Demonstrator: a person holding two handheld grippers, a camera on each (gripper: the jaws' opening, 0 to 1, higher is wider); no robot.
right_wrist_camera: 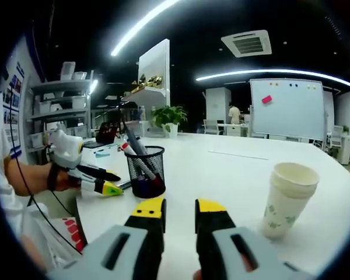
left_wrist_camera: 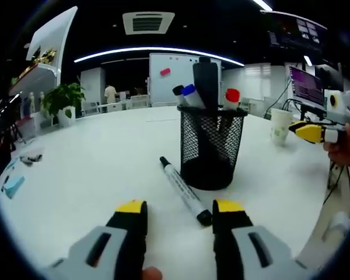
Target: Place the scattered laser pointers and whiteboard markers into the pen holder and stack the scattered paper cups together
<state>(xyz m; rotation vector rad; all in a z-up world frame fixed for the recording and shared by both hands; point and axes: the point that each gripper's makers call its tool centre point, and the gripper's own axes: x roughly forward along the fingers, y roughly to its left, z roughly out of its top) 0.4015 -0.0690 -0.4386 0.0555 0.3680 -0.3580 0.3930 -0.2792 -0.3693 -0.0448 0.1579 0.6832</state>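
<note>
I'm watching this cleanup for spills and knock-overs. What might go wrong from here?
The marker lies flat on the table, close against the mesh pen holder. The open left gripper, closing on it, might nudge the holder or roll the marker away. The holder is already crowded with upright markers, so another might jam or tip it. The paper cup stack stands tall and slightly tilted beside the open right gripper, so a sideways bump might topple it.

Potted plant [left_wrist_camera: 63, 99], whiteboard [right_wrist_camera: 287, 108], monitor [left_wrist_camera: 305, 86], shelving [right_wrist_camera: 61, 111] around white table [left_wrist_camera: 93, 169].
</note>
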